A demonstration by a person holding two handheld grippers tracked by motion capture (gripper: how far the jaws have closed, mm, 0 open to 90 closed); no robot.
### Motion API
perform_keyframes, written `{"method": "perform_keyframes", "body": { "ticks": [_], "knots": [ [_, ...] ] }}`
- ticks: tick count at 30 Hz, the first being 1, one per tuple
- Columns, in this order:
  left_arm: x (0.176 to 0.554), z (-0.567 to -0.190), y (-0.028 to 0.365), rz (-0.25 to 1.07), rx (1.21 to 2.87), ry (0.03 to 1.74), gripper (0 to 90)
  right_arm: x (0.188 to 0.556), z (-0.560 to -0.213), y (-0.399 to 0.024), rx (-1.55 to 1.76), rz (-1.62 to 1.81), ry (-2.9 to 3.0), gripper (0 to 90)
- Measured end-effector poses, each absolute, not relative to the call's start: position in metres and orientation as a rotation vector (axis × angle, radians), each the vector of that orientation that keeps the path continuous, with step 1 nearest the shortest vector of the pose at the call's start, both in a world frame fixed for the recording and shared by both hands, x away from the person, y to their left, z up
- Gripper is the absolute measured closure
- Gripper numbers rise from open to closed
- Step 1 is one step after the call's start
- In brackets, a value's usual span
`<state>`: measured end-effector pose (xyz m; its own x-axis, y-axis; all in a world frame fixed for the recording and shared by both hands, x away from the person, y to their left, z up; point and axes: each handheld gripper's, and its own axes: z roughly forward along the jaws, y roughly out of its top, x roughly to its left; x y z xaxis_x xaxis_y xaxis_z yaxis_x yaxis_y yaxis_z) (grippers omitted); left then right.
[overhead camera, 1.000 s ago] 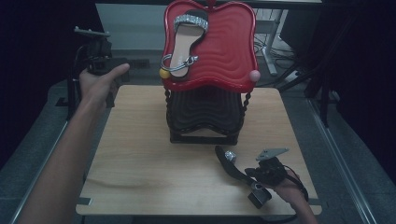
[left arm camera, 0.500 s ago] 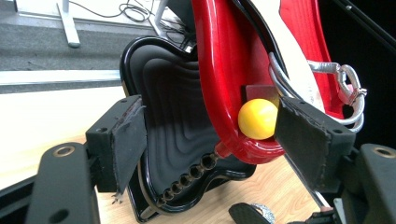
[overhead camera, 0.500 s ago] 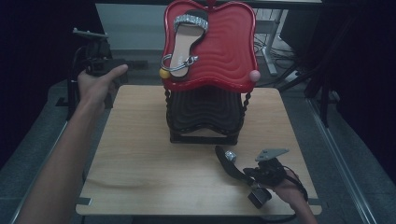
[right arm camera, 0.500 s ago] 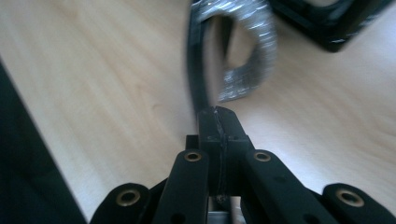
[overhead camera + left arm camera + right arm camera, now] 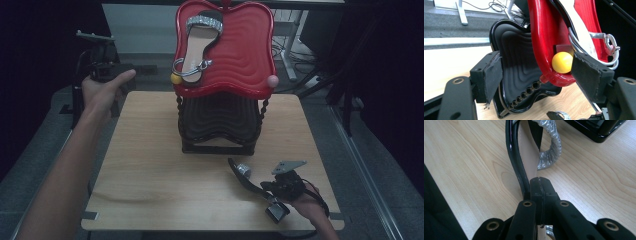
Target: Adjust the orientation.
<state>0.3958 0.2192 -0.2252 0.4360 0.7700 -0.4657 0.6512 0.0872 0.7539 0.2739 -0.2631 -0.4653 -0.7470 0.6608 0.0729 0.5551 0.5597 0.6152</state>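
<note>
A red wavy tray (image 5: 245, 60) tops a rack, tilted toward me, with a black tray (image 5: 220, 120) beneath it. One sandal (image 5: 200, 45) with a glittery silver strap lies on the red tray. A second sandal (image 5: 245, 177) lies on the wooden table, its heel end raised into my right gripper (image 5: 265, 192). In the right gripper view that gripper (image 5: 540, 183) is shut on the sandal's (image 5: 529, 152) black-edged sole. My left gripper (image 5: 125, 70) hovers beyond the table's far left corner. It (image 5: 537, 67) is open and faces the rack's yellow knob (image 5: 562, 62) with nothing between the pads.
The wooden table (image 5: 150, 170) has bare room on its left half and along the front. A pink knob (image 5: 271, 80) sits at the red tray's right corner. Dark floor, cables and desk legs (image 5: 290, 55) surround the table.
</note>
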Motion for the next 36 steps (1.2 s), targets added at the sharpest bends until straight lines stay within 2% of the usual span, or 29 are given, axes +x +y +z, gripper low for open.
{"method": "perform_keyframes", "body": {
  "ticks": [12,20,28,32,36],
  "knots": [
    [0.394,-0.228,0.224,0.143,1.617,1.276,24.8,0.266,-0.464,-0.247,0.957,0.959,2.666,89.9],
    [0.394,-0.232,0.226,0.138,1.617,1.288,24.7,0.256,-0.485,-0.207,0.818,0.889,2.807,89.9],
    [0.393,-0.232,0.23,0.139,1.607,1.291,24.8,0.246,-0.477,-0.199,0.747,0.909,2.859,89.9],
    [0.392,-0.232,0.231,0.142,1.604,1.292,24.8,0.237,-0.485,-0.184,0.669,0.776,2.947,89.9],
    [0.391,-0.23,0.233,0.141,1.603,1.29,24.8,0.241,-0.492,-0.186,0.708,0.738,2.954,90.0]
  ]
}}
